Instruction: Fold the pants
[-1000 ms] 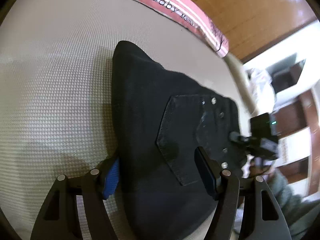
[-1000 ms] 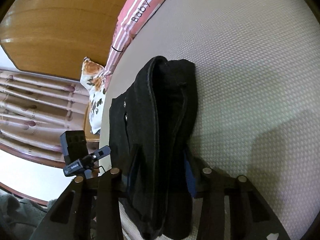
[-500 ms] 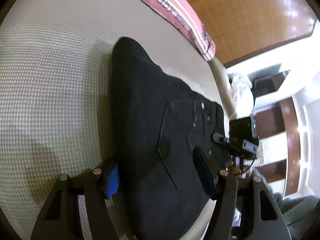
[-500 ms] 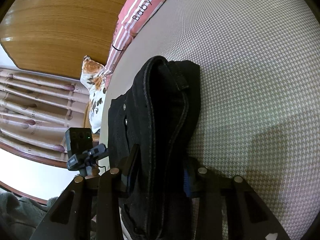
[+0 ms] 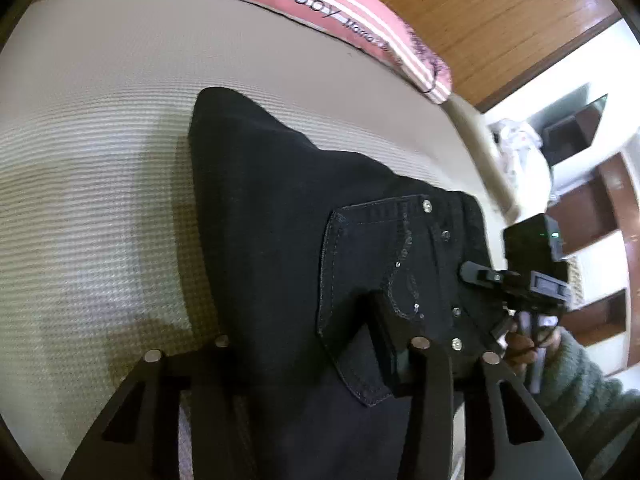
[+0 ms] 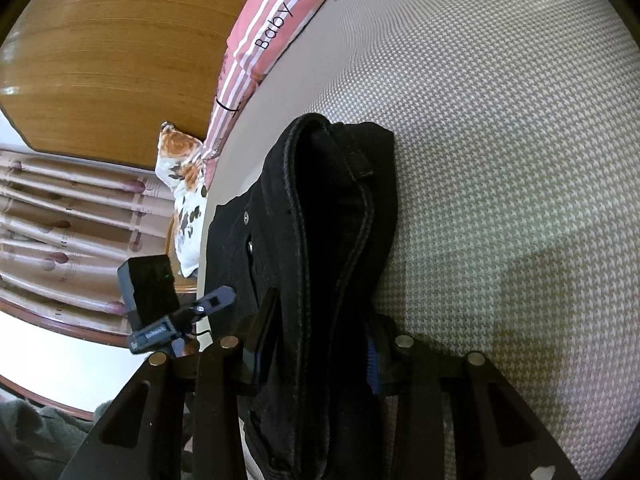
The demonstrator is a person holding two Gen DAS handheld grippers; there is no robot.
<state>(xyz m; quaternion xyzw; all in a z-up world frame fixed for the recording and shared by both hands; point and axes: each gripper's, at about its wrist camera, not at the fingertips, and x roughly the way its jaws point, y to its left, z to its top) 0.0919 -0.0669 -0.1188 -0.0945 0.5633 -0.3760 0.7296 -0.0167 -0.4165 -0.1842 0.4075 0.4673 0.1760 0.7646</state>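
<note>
The left gripper point(image 5: 308, 344), its jaws just closing, is pinching the black pants point(image 5: 304, 216) lying folded on the bed point(image 5: 100, 128). The right gripper point(image 6: 316, 340) is clamping their waistband edge; open bedding is lying beyond.

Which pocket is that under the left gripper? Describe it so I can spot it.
On the pale woven mattress, find the black pants. Toward their right end, beside the left gripper, is a stitched back pocket: the only panel with silver rivets and a sequin swirl.
</note>
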